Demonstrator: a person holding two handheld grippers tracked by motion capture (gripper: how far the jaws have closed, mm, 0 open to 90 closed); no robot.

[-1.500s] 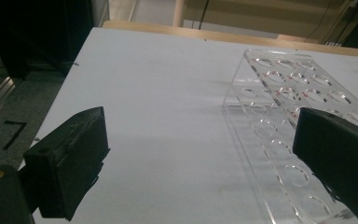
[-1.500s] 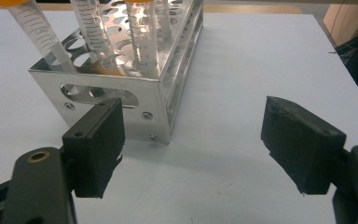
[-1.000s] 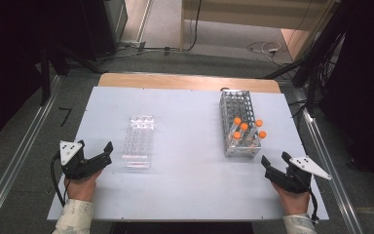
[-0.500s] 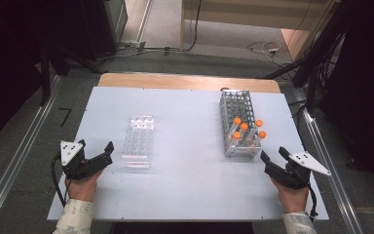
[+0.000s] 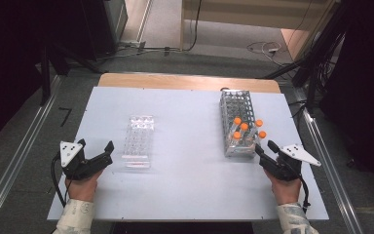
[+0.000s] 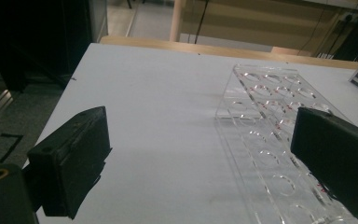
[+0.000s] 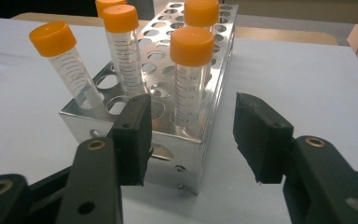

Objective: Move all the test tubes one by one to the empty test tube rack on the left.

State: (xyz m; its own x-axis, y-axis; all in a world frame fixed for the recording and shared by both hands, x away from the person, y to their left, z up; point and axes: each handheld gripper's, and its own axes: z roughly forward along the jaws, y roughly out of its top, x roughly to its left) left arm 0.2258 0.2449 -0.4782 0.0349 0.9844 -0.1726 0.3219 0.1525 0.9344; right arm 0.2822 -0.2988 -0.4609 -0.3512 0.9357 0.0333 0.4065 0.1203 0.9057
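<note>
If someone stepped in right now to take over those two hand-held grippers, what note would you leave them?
Left gripper: open, holding nothing, beside the clear plastic rack, whose wells look unfilled.
Right gripper: jaws have just been closing but hold nothing; it points at the near end of the metal rack.
Five orange-capped tubes stand in the metal rack, all at its near end.
Done: nothing moved yet, judging by the clear rack.
Left: probably grip the nearest tube and carry tubes across, one at a time.
</note>
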